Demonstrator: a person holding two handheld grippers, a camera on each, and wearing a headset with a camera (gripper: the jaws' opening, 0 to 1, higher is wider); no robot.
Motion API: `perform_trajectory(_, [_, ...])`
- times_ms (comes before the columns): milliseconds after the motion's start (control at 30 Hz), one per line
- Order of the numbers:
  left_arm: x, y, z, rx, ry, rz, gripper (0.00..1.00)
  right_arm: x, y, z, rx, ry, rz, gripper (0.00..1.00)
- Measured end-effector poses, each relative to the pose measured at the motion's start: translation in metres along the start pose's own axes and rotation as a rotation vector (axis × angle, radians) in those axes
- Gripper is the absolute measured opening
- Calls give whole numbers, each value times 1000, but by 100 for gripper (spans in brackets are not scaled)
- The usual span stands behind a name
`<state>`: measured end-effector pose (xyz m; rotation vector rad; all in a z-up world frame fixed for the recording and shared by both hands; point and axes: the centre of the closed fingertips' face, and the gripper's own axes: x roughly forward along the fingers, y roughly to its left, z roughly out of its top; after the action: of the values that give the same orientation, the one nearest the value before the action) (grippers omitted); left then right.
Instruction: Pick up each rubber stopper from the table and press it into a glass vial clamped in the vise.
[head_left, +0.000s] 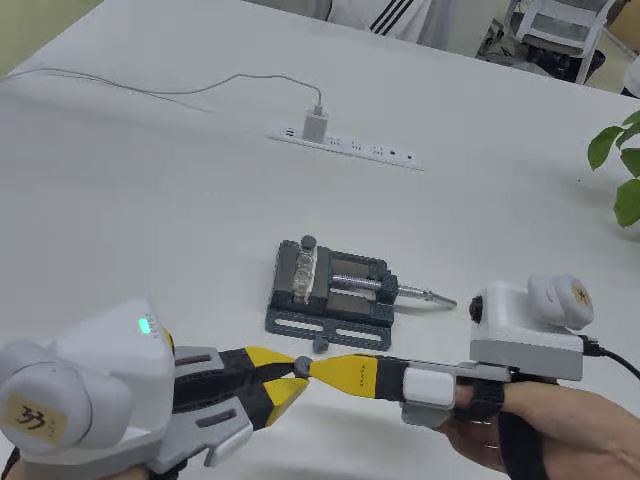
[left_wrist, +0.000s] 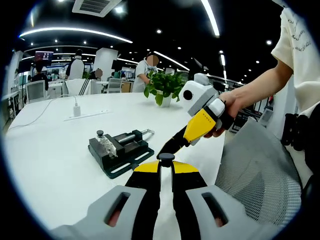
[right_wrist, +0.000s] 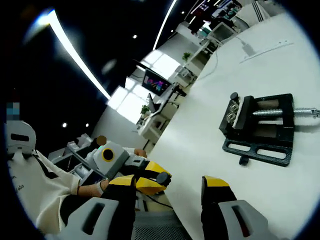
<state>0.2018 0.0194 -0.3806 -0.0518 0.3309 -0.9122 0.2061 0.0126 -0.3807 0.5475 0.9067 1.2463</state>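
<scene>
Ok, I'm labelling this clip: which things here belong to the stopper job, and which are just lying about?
In the job:
rubber stopper, held by the left gripper
right gripper, open
vise
glass vials
seated stopper on one vial

Lying about:
power strip
charger and its cable
plant

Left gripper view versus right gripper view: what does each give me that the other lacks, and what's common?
Left gripper view: the right hand-held gripper from outside, its tip beside the stopper. Right gripper view: that gripper's jaws standing open, and the left hand-held gripper from outside. Both: stopper pinched in the left jaws, vise holding a vial, power strip.
</scene>
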Motion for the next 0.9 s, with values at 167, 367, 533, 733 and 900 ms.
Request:
perform_trajectory(167, [1,-3,-8,16,30,-12,4,-4,-4,-1,-158,64,-49,52])
perform_trajectory(367, [3,-7,-12,23,49,-28,4,-8,-5,-10,-349,207,-79,54])
perform_trajectory(533, [5,-9,-14,33,62,-40,4,-10,-7,-18,-506,338,-106,53])
perform_trajectory(733, [8,-13,-19,58,92,-57,4,-9,-6,-21,-624,443,-103,50])
perform_trajectory(900, [10,-17,-24,77,119,-76,4,-10,-8,-25,-737,555,-105,43])
